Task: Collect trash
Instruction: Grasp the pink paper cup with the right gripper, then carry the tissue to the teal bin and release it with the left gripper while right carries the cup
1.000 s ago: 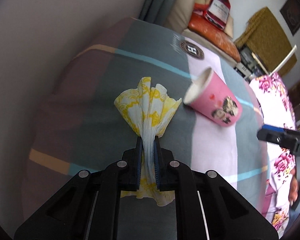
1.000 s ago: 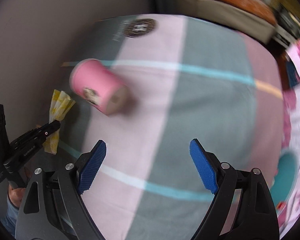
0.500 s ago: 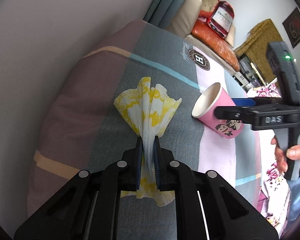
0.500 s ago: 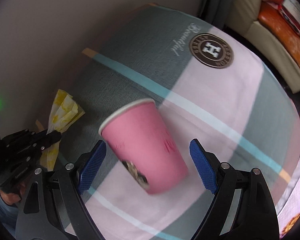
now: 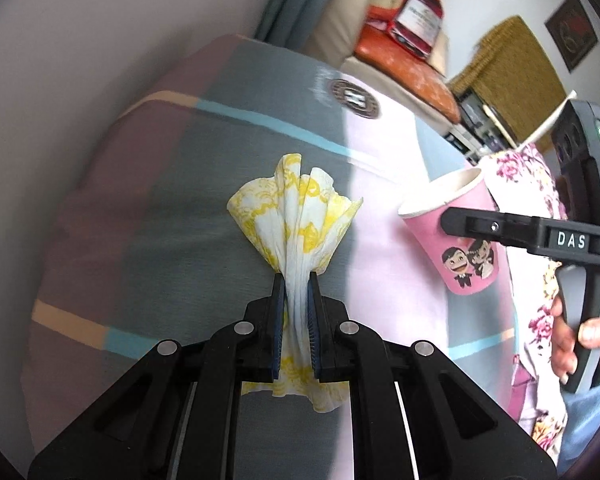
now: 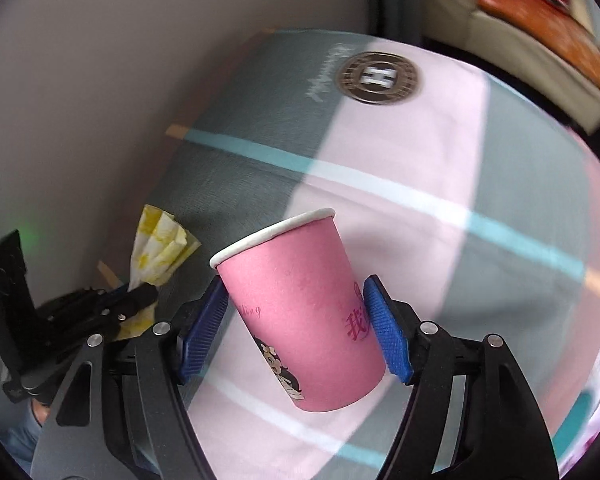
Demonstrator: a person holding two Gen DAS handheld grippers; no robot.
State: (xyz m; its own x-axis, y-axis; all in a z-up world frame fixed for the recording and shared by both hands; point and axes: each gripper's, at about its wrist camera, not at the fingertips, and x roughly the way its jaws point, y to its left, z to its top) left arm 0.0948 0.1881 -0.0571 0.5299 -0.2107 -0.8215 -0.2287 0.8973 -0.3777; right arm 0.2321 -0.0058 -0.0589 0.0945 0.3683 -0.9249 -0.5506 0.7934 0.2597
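Observation:
My left gripper (image 5: 296, 300) is shut on a crumpled yellow-and-white napkin (image 5: 296, 220), held above the striped bedspread (image 5: 180, 200). My right gripper (image 6: 296, 320) is shut on a pink paper cup (image 6: 300, 312) with cartoon figures, its blue pads (image 6: 384, 336) pressing both sides; the cup is lifted and tilted, rim up-left. In the left wrist view the cup (image 5: 452, 236) hangs at the right in the right gripper (image 5: 460, 220). In the right wrist view the napkin (image 6: 160, 248) and left gripper (image 6: 140, 292) sit at the lower left.
The bedspread (image 6: 460, 160) has grey, pink and teal stripes and a round logo (image 6: 378, 78). A plain wall (image 5: 100, 40) borders it on the left. A sofa with orange cushions (image 5: 404, 64) and a floral cloth (image 5: 532, 184) lie beyond.
My right gripper has closed on the pink cup and lifted it off the bedspread. The left gripper still holds the napkin, little moved.

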